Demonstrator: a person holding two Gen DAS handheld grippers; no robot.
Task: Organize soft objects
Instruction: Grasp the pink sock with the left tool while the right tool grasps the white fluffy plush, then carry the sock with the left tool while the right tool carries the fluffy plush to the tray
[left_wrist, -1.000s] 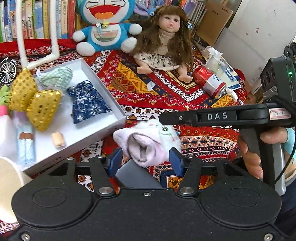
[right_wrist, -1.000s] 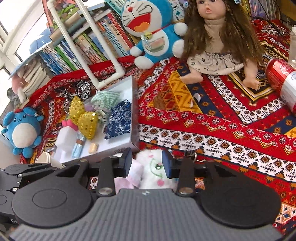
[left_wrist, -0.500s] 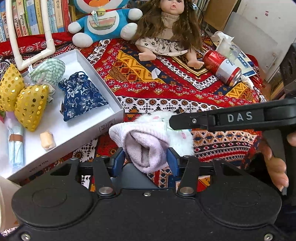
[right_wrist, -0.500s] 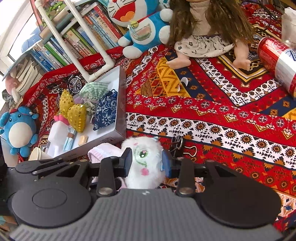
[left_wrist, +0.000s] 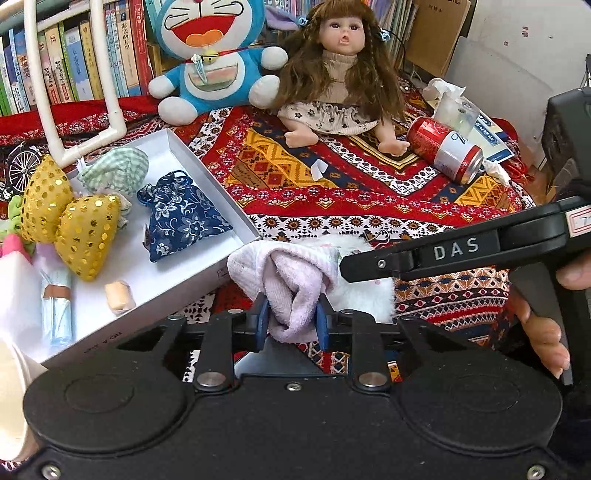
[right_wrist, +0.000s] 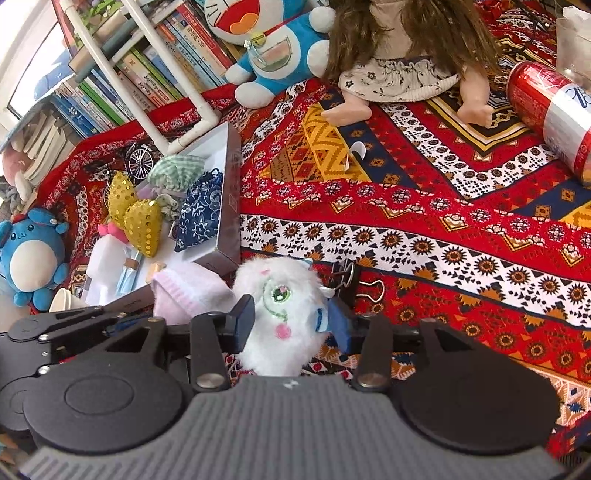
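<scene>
My left gripper (left_wrist: 290, 325) is shut on a pink sock (left_wrist: 291, 273), just off the near corner of the white box (left_wrist: 207, 177). The sock also shows in the right wrist view (right_wrist: 184, 291). My right gripper (right_wrist: 291, 323) is shut on a fluffy white plush toy (right_wrist: 280, 306) with a green eye, held beside the sock; the toy also shows in the left wrist view (left_wrist: 365, 291). In the box lie a blue floral pouch (left_wrist: 184, 218), a green checked pouch (left_wrist: 118, 170) and a gold sequin bow (left_wrist: 70, 218).
A Doraemon plush (left_wrist: 210, 62), a doll (left_wrist: 340, 81) and a red can (left_wrist: 447, 147) are at the back of the patterned cloth. Binder clips (right_wrist: 354, 280) lie by the plush toy. A blue plush (right_wrist: 26, 258) sits far left. Books line the back.
My left gripper has closed tighter on the pink sock. My right gripper has moved forward and closed on the white plush toy.
</scene>
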